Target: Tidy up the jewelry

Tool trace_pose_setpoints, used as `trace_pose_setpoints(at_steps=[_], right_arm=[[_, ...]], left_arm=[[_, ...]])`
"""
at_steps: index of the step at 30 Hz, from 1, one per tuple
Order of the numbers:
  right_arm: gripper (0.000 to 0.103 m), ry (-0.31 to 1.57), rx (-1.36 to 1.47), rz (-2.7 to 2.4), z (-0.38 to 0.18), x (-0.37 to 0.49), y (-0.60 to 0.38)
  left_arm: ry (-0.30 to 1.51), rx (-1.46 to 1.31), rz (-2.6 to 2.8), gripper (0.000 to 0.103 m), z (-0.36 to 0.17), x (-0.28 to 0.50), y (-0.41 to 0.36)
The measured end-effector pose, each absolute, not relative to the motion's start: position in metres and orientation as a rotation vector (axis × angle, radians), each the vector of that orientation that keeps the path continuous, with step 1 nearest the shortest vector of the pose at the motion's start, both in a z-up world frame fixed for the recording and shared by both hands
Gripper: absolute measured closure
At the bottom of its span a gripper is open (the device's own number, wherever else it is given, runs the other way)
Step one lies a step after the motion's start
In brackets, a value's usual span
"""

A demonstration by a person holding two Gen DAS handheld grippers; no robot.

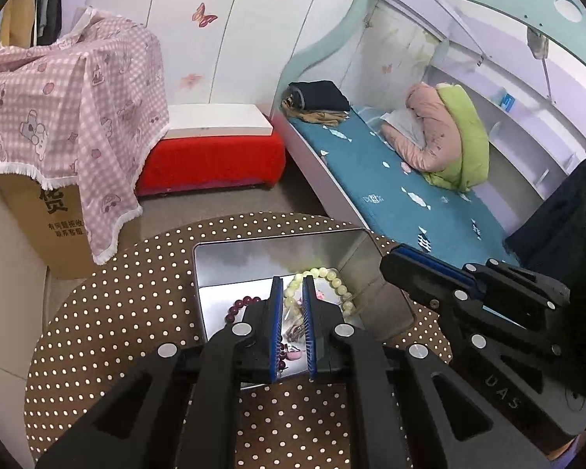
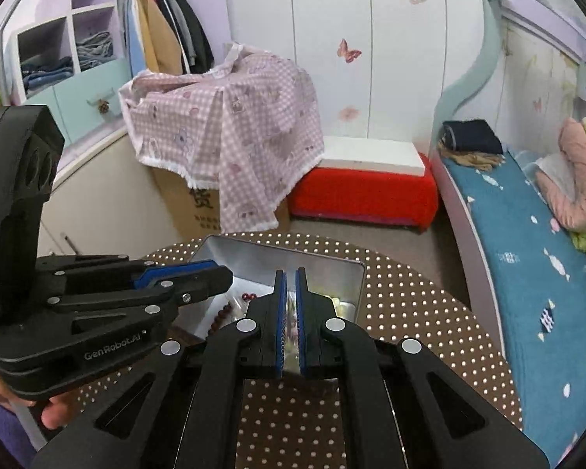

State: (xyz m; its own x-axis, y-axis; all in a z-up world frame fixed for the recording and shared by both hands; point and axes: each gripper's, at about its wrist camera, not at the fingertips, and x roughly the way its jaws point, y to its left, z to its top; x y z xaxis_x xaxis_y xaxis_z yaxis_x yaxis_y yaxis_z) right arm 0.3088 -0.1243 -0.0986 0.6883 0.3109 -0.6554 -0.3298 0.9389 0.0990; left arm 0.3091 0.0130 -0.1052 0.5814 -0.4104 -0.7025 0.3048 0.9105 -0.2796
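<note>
A shiny metal tin (image 1: 254, 262) stands open on the round polka-dot table (image 1: 136, 305). Inside lie a pale yellow-green bead bracelet (image 1: 338, 283), a dark red bead bracelet (image 1: 240, 305) and a small pink trinket (image 1: 293, 351). My left gripper (image 1: 293, 285) hovers over the tin, its jaws a narrow gap apart with nothing between them. My right gripper (image 2: 290, 277) also hangs over the tin (image 2: 261, 260), jaws nearly together and empty. Red beads (image 2: 249, 296) show left of its fingers. Each gripper shows in the other's view, the right (image 1: 394, 258) and the left (image 2: 215, 273).
A cardboard box under a pink checked cloth (image 1: 78, 117) stands behind the table on the left. A red stool with a white box (image 1: 215, 148) sits behind. A bed with a teal cover (image 1: 390, 179) runs along the right. A wardrobe (image 2: 97, 39) stands far left.
</note>
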Motion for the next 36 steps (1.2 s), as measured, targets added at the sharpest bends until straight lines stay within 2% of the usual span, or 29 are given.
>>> trace_pose_setpoints(at_steps=[1, 2, 4, 5, 6, 7, 8, 9, 10, 12, 13, 18, 21, 36], right_arm=[[0.096, 0.726, -0.031, 0.353, -0.098, 0.309, -0.124], [0.096, 0.728, -0.028, 0.352, -0.098, 0.309, -0.125], [0.095, 0.732, -0.012, 0.347, -0.096, 0.309, -0.127], [0.095, 0.734, -0.008, 0.342, -0.096, 0.309, -0.129], [0.089, 0.733, -0.005, 0.338, -0.094, 0.309, -0.131], [0.07, 0.73, -0.002, 0.333, -0.093, 0.309, -0.132], [0.059, 0.724, 0.0, 0.316, -0.092, 0.308, -0.135], [0.036, 0.707, 0.01, 0.293, -0.09, 0.306, -0.138], [0.033, 0.687, 0.021, 0.29, -0.087, 0.303, -0.141], [0.033, 0.678, 0.021, 0.287, -0.083, 0.302, -0.143], [0.033, 0.679, 0.021, 0.286, -0.081, 0.302, -0.143], [0.033, 0.687, 0.02, 0.266, -0.08, 0.304, -0.145], [0.033, 0.697, 0.022, 0.248, -0.082, 0.306, -0.146], [0.033, 0.798, 0.013, 0.191, -0.112, 0.318, -0.152]], left_arm=[[0.856, -0.139, -0.413, 0.082, -0.105, 0.309, 0.014], [0.855, -0.15, -0.398, 0.066, -0.104, 0.31, 0.016], [0.835, -0.181, -0.377, 0.051, -0.101, 0.309, 0.021], [0.825, -0.192, -0.369, 0.05, -0.099, 0.308, 0.024], [0.82, -0.197, -0.366, 0.049, -0.097, 0.308, 0.026], [0.815, -0.199, -0.363, 0.048, -0.095, 0.307, 0.028], [0.81, -0.198, -0.339, 0.047, -0.093, 0.306, 0.031], [0.807, -0.198, -0.33, 0.047, -0.092, 0.307, 0.033], [0.805, -0.204, -0.334, 0.047, -0.09, 0.307, 0.036], [0.799, -0.219, -0.327, 0.046, -0.087, 0.305, 0.04], [0.793, -0.22, -0.319, 0.041, -0.086, 0.305, 0.041], [0.789, -0.214, -0.278, 0.04, -0.086, 0.305, 0.049], [0.79, -0.222, -0.246, 0.034, -0.091, 0.306, 0.054], [0.837, -0.133, -0.159, 0.033, -0.118, 0.306, 0.051]])
